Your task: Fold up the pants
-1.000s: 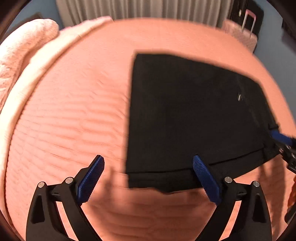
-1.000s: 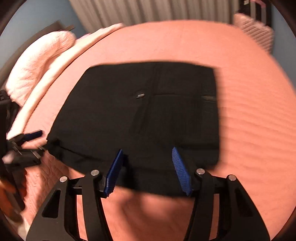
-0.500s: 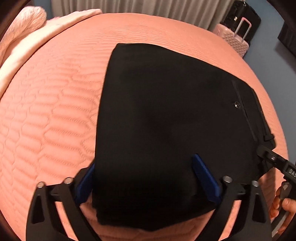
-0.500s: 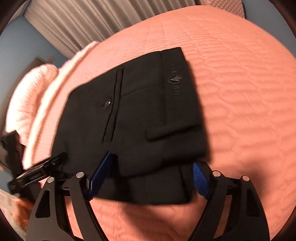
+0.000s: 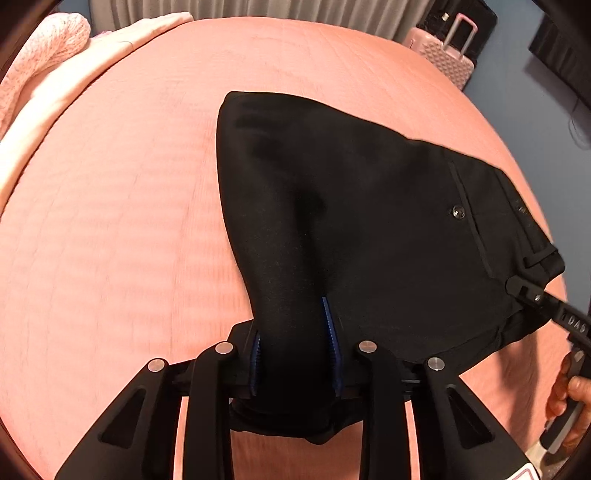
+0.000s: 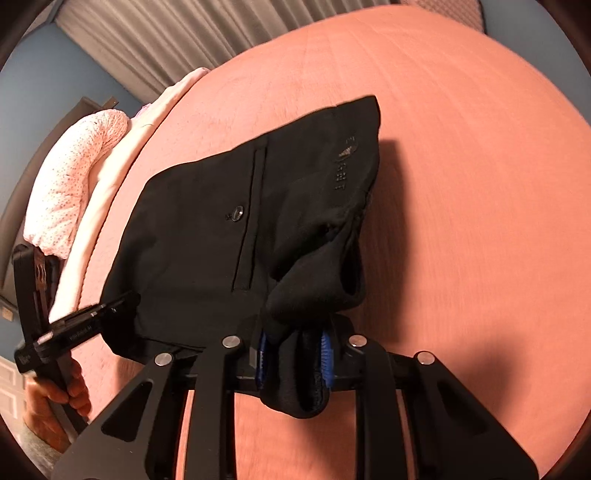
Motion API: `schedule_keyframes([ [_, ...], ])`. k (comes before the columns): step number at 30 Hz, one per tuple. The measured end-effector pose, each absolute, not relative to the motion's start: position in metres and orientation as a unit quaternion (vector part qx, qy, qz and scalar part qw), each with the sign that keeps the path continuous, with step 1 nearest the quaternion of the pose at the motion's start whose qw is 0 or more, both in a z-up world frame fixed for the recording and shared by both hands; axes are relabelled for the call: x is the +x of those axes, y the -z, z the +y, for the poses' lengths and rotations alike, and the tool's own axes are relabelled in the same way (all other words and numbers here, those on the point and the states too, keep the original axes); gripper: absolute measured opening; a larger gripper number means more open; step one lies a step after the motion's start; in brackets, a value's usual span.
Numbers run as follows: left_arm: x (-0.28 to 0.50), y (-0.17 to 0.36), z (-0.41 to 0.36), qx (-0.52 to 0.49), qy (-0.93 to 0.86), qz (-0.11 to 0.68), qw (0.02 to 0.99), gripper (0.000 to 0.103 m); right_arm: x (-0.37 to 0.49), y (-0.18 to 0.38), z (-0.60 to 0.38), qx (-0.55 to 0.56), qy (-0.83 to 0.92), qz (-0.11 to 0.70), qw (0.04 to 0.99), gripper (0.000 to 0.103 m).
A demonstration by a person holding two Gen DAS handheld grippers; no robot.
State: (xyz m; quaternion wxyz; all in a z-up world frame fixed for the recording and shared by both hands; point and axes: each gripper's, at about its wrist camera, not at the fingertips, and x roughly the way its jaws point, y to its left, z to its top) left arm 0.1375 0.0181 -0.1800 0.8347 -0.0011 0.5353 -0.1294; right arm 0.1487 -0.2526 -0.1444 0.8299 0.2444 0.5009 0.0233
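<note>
The folded black pants [image 5: 369, 221] hang raised above the salmon bedspread [image 5: 110, 221], held at two near corners. My left gripper [image 5: 293, 339] is shut on the bunched near-left corner of the pants. My right gripper [image 6: 293, 350] is shut on the bunched waistband corner of the pants [image 6: 207, 236]. A back pocket with a button [image 5: 458, 212] faces up, and the button also shows in the right wrist view [image 6: 236, 214]. The right gripper shows at the right edge of the left wrist view [image 5: 532, 299]. The left gripper shows at the left of the right wrist view [image 6: 92, 321].
A pink knitted blanket [image 5: 40, 55] and a pale pillow [image 5: 92, 74] lie at the bed's far left. A pink suitcase [image 5: 443, 55] stands past the far right corner. Grey curtains [image 6: 166, 33] hang behind the bed.
Both grippers went from open around the pants' near edge to shut on it. The pants have lifted off the bed and bunch at both grips.
</note>
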Motion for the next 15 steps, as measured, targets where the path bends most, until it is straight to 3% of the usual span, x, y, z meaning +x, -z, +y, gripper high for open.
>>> schedule_keyframes([
  [2, 0.125, 0.182, 0.011, 0.026, 0.109, 0.529, 0.841, 0.030, 0.135, 0.149, -0.251, 0.242, -0.029, 0.503, 0.830, 0.031],
  [4, 0.122, 0.179, 0.006, 0.052, 0.080, 0.520, 0.849, 0.049, 0.128, 0.150, -0.254, 0.241, -0.014, 0.507, 0.827, 0.047],
  [7, 0.123, 0.162, 0.013, 0.055, 0.032, 0.501, 0.863, 0.054, 0.108, 0.128, -0.275, 0.238, 0.041, 0.488, 0.839, 0.048],
  [11, 0.130, 0.131, 0.016, 0.060, 0.023, 0.461, 0.885, 0.063, 0.100, 0.085, -0.284, 0.213, 0.050, 0.429, 0.877, 0.041],
  [15, 0.145, 0.134, -0.007, 0.071, 0.048, 0.473, 0.877, 0.063, 0.125, 0.081, -0.267, 0.189, 0.021, 0.429, 0.883, 0.041],
])
